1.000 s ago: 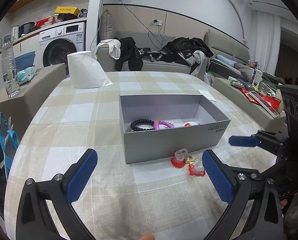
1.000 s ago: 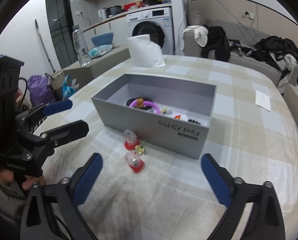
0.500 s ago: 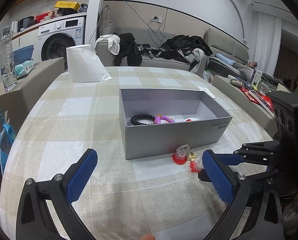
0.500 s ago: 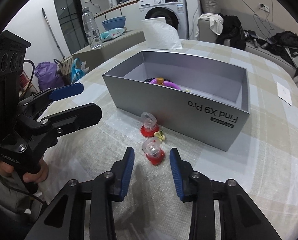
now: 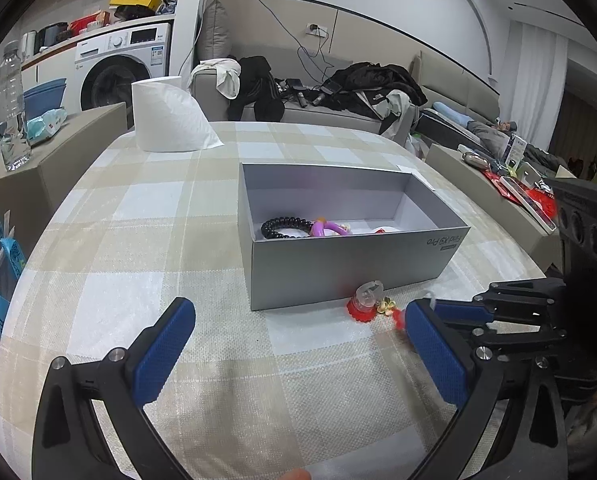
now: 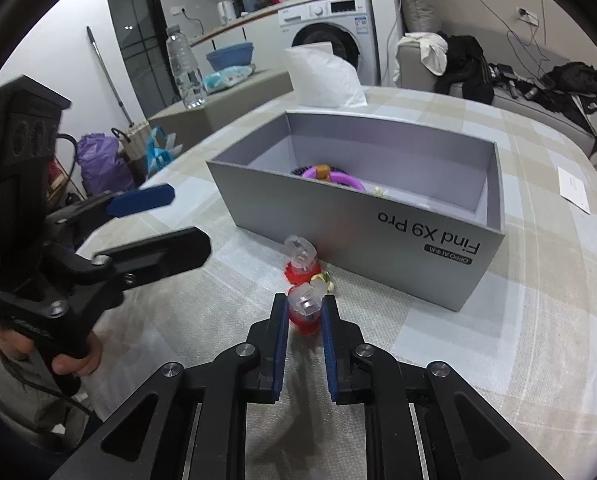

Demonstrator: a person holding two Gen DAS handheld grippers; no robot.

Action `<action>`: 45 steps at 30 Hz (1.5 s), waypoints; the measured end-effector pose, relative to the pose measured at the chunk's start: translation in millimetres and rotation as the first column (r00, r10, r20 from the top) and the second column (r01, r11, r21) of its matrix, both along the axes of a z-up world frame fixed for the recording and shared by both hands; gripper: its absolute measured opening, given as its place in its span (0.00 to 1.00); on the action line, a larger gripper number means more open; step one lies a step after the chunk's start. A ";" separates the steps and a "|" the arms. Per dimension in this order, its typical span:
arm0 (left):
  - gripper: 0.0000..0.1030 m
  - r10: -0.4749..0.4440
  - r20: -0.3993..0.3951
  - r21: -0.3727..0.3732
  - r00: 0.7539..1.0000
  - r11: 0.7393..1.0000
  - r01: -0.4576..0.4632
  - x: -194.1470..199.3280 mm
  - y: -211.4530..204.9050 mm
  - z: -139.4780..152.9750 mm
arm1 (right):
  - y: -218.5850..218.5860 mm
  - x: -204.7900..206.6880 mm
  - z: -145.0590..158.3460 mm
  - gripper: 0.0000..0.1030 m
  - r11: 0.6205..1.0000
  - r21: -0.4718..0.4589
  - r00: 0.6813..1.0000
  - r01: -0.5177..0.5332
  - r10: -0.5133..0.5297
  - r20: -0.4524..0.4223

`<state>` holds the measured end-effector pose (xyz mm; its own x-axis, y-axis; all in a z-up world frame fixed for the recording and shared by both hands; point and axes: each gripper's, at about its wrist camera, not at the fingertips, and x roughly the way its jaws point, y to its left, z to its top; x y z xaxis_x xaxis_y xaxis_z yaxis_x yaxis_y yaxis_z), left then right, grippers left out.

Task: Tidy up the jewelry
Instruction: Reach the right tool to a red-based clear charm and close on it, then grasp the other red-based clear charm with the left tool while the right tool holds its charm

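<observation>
A grey open box [image 5: 350, 268] [image 6: 362, 224] stands on the checked tablecloth and holds a black bead bracelet [image 5: 284, 226], a purple ring [image 6: 338, 178] and other small pieces. In front of it lie two red-and-clear ring toys and a small gold piece [image 5: 386, 305]. My right gripper [image 6: 304, 314] is shut on the nearer red ring toy [image 6: 304, 312]. The other red ring toy [image 6: 300, 264] [image 5: 364, 300] stands by the box wall. My left gripper [image 5: 298, 344] is open and empty, low over the cloth in front of the box.
A white tissue roll [image 5: 166, 114] stands at the table's far side. A water bottle [image 5: 12, 108] is on a low counter to the left. A white paper slip [image 6: 574, 190] lies to the right of the box. A sofa with clothes is beyond.
My right gripper moved forward to the nearer red ring toy and closed from wide open onto it. My left gripper stayed open and shifted slightly.
</observation>
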<state>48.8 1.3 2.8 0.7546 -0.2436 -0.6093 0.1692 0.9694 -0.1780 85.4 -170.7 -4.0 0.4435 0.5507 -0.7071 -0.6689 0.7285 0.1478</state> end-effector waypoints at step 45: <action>0.99 -0.106 -0.032 0.040 0.994 0.993 0.108 3.8 -28.1 -2.7 | -40.7 -0.8 10.6 0.15 0.987 0.130 0.994 0.096 -0.102 0.037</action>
